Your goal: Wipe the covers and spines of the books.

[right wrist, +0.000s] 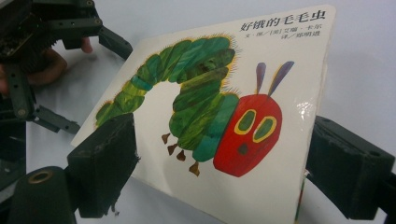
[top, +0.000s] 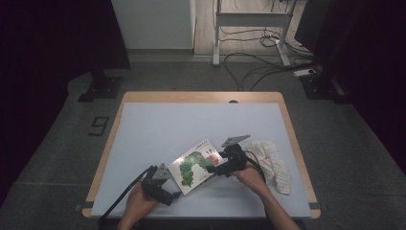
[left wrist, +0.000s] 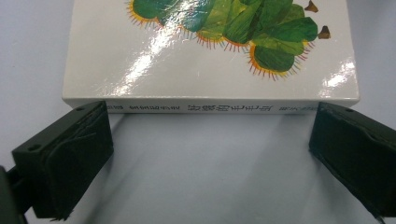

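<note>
Nearest the bottom edge of the high view, the left gripper (top: 174,195) sits with jaws wide open, empty, squared up to the spine of the picture book (top: 197,165) but not touching it. Just right of centre, the right gripper (top: 214,169) straddles the book's corner, jaws fairly wide, pads not clearly biting. Further right lies a white cloth (top: 274,162). My worry: that glossy cover could slide off on the table (top: 158,124) if one pad lands first.

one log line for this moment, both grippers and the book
left gripper open at spine | right gripper open, astride cover | white caterpillar picture book on table
</note>
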`<state>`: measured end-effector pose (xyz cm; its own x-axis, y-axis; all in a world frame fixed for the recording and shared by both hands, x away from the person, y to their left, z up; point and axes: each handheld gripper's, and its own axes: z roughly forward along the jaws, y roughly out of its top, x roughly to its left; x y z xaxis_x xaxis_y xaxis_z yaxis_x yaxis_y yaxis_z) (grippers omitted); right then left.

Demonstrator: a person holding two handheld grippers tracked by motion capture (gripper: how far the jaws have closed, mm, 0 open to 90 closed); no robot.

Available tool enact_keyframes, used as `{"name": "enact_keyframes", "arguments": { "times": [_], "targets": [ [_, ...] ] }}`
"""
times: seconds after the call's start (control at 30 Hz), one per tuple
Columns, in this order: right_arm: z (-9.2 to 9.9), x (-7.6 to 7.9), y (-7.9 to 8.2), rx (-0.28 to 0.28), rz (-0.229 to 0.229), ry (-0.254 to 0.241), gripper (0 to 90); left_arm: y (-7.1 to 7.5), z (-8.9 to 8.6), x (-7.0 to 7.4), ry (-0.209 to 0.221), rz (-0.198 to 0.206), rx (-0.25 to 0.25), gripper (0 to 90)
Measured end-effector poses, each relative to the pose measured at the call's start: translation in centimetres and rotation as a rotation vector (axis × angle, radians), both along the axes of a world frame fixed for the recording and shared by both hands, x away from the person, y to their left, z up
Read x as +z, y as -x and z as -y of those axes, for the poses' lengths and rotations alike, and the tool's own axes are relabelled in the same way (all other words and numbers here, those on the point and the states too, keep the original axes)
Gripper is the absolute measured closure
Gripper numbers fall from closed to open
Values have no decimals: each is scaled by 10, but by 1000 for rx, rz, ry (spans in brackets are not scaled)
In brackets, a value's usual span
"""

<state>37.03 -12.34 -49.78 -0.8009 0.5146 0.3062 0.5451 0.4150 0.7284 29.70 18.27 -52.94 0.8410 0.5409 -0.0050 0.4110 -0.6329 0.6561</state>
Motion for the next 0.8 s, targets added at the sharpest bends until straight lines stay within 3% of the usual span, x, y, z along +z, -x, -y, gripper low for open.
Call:
{"name": "enact_keyframes", "arguments": {
  "times": [0.2,0.37,0.8],
  "targets": [
    [1,5,-1,50,43,59,182,0,0,0,2,0,0,0],
    [5,8,-4,77,65,92,317,0,0,0,2,0,0,0],
    [14,11,-7,113,42,114,485,0,0,0,3,-2,-1,0]
  ]
}}
